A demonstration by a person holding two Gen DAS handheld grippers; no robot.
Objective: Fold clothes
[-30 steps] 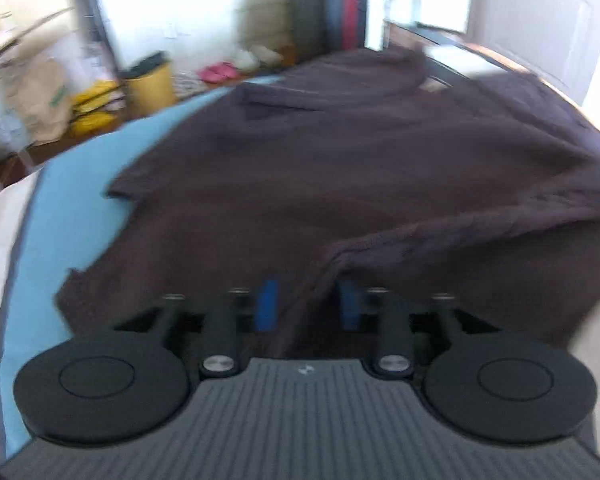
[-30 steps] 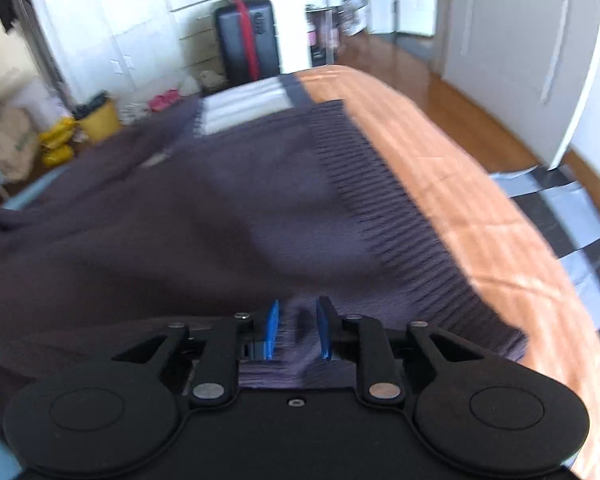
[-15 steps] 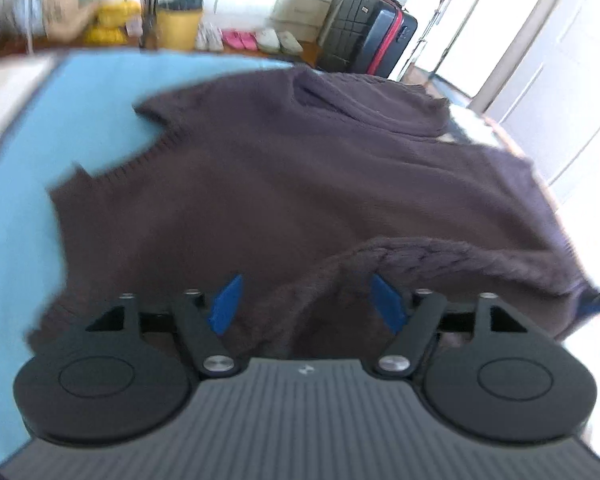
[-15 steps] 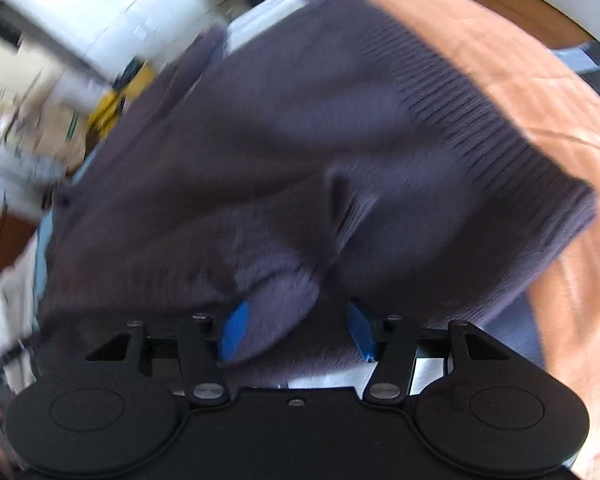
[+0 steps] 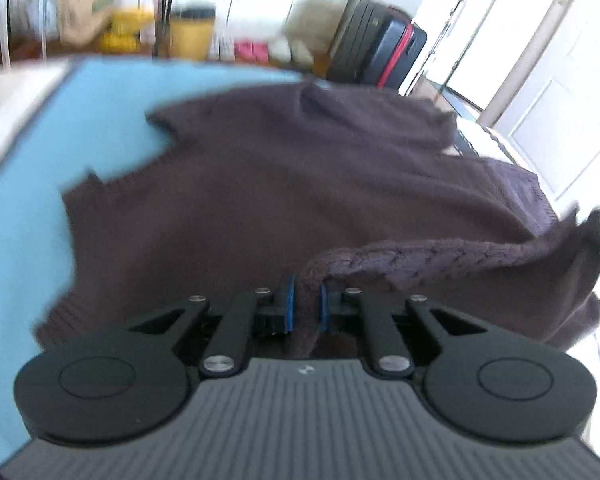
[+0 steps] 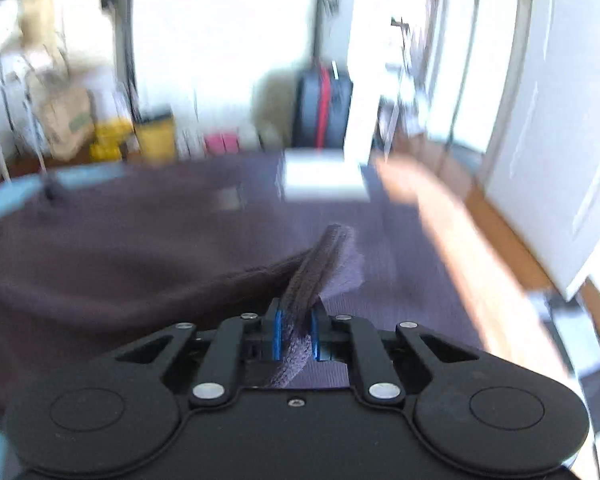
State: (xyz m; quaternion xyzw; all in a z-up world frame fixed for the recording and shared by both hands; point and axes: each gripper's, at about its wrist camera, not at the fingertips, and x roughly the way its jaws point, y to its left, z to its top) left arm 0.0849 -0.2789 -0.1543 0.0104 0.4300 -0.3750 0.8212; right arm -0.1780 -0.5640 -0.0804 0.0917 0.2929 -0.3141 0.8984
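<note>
Sweater point(image 5: 300, 200), dark brown knit, is lying spread over the bed point(image 5: 60, 128), filling my view from nine to three o'clock. I am closing the left gripper point(image 5: 305, 307) jaws on its cabled edge, while the right gripper point(image 6: 295, 334) jaws are closing on a ribbed fold.

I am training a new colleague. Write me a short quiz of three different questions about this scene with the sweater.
1. True or false: the sweater lies on a blue cover.
2. What is between the jaws of the right gripper? A) nothing B) a fold of sweater C) a shoe
3. Fill in: the suitcase has a ___ stripe.

Key: 1 true; 2 B; 3 red.
</note>
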